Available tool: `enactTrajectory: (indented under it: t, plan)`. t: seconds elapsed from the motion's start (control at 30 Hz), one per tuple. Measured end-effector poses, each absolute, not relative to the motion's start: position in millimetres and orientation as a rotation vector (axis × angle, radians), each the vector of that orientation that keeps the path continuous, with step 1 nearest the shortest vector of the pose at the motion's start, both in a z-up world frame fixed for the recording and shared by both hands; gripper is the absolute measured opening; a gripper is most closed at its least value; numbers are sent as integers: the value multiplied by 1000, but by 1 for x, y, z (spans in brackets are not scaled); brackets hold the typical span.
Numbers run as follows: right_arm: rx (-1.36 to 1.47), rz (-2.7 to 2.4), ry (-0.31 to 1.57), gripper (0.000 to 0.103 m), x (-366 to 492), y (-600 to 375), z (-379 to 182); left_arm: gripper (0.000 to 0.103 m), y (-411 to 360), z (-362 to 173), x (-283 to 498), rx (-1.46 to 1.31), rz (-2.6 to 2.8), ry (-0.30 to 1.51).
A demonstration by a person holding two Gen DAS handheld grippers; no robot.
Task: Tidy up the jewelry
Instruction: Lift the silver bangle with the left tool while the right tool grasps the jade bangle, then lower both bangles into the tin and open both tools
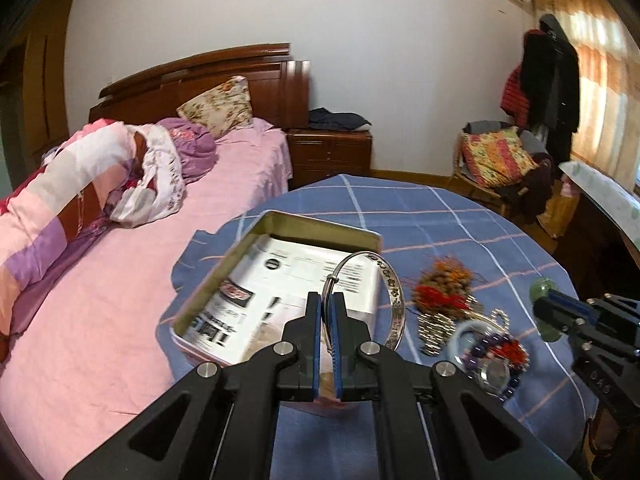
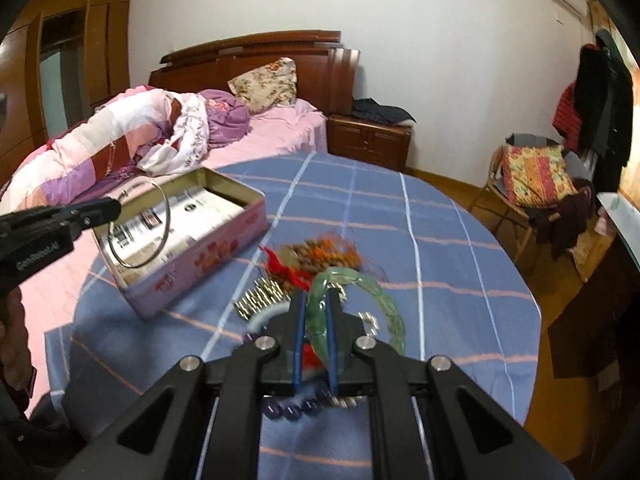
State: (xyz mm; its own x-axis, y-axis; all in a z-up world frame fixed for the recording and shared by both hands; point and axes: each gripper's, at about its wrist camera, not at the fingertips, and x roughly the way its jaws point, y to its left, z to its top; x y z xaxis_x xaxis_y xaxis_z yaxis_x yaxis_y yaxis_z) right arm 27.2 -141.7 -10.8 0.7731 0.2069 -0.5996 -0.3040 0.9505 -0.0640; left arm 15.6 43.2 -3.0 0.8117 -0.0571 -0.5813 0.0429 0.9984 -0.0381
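Note:
My left gripper (image 1: 327, 300) is shut on a silver bangle (image 1: 394, 292) and holds it above the near right corner of the open pink tin box (image 1: 320, 225). It also shows in the right wrist view (image 2: 114, 205) with the silver bangle (image 2: 166, 216) over the tin box (image 2: 224, 236). My right gripper (image 2: 316, 300) is shut on a green jade bangle (image 2: 380, 292), lifted above the jewelry pile (image 2: 320, 254). In the left wrist view the right gripper (image 1: 544, 305) holds the jade bangle (image 1: 540, 287) right of the pile (image 1: 452, 292).
The round table has a blue checked cloth (image 1: 420, 208). A beaded bracelet and a watch (image 1: 496, 364) lie by the pile. Papers line the box. A pink bed (image 1: 120, 300) is left of the table, a chair with cushions (image 2: 536, 176) to the far right.

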Motion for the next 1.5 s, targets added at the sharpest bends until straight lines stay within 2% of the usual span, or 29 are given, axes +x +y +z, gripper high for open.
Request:
enactTrajectory:
  t: [0.23, 0.73, 1.03, 1.5]
  plan:
    - [-181, 365, 590, 11, 46, -103, 6, 3, 64, -5, 33, -46, -18, 652]
    - [-167, 510, 570, 11, 81, -34, 4, 3, 96, -20, 67, -85, 52, 693]
    - [-177, 559, 663, 10, 100, -6, -31, 3, 98, -39, 79, -84, 57, 759]
    - [-195, 521, 790, 10, 89, -29, -52, 3, 83, -49, 62, -71, 11, 811]
